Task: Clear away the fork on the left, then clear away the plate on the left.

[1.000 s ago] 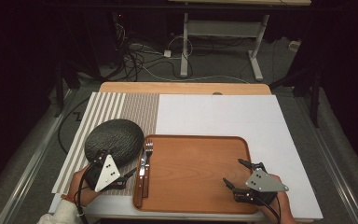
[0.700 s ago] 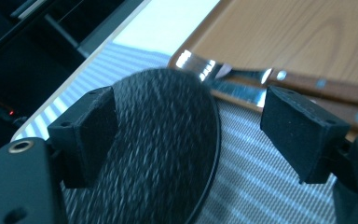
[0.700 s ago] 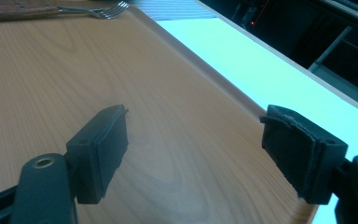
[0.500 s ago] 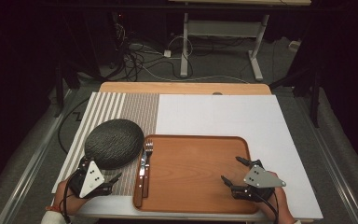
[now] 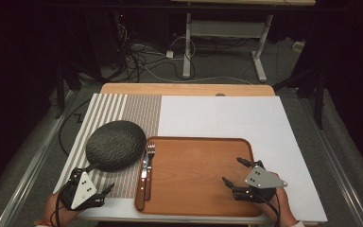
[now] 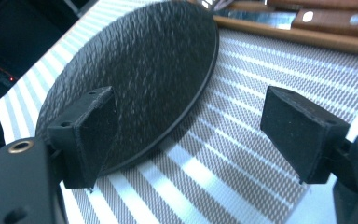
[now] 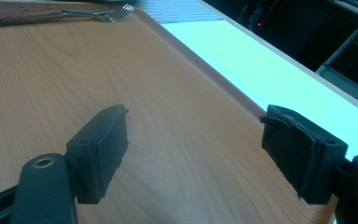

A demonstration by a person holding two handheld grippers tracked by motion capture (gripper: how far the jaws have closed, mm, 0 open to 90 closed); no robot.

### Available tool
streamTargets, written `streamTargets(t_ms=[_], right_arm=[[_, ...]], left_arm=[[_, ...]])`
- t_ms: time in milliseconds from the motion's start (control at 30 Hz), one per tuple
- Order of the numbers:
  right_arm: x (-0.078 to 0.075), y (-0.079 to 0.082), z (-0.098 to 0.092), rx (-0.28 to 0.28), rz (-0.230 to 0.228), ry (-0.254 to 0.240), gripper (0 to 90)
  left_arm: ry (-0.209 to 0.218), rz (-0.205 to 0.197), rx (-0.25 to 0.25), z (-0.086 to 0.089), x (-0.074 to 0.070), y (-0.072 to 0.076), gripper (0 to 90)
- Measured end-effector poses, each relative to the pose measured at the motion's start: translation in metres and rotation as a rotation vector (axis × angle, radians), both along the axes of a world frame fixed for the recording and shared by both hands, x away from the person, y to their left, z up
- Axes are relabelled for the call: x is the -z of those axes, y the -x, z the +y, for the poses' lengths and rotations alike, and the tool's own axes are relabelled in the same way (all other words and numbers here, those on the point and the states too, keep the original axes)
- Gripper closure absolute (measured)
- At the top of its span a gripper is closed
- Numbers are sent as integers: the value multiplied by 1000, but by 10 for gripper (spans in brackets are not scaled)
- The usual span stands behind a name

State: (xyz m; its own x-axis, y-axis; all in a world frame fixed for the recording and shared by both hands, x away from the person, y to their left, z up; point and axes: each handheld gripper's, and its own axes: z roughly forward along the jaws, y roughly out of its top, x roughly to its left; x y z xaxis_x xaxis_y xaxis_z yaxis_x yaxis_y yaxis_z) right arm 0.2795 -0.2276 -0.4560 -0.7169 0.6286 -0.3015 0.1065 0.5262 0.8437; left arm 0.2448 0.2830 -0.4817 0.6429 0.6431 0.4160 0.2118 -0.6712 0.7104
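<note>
my left gripper (image 5: 96, 193) sits at the near left corner of the table, its jaws spread wide and holding nothing. it hovers over the near end of the striped placemat (image 5: 123, 111), aimed at the near rim of the dark textured plate (image 5: 116, 145). the plate lies flat on the mat, just left of the wooden tray (image 5: 203, 161), and in the left gripper view (image 6: 200, 140) its edge (image 6: 144, 84) runs past one of my pads, apart from it as far as i can tell. i take that wide stance as the way to let a pad slip under the thin rim while the other comes down on top.

my right gripper (image 5: 235, 179) hangs over the near right part of the tray, jaws wide too and empty, with bare wood (image 7: 121, 70) between them in the right gripper view. i judge it is waiting there to receive or steady the plate.

the fork (image 5: 150, 153) and a wooden-handled knife (image 5: 144, 182) lie side by side along the tray's left edge, handles near me. that leaves the middle of the tray bare, probably for the plate.
</note>
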Motion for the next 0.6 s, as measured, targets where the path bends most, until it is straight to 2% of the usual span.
streamTargets(t_ms=[267, 600], right_arm=[[0, 1, 1, -4, -3, 2, 231], [1, 4, -1, 4, -1, 5, 233]], left_arm=[[-33, 13, -19, 5, 2, 1, 181], [-35, 33, -36, 15, 4, -8, 182]])
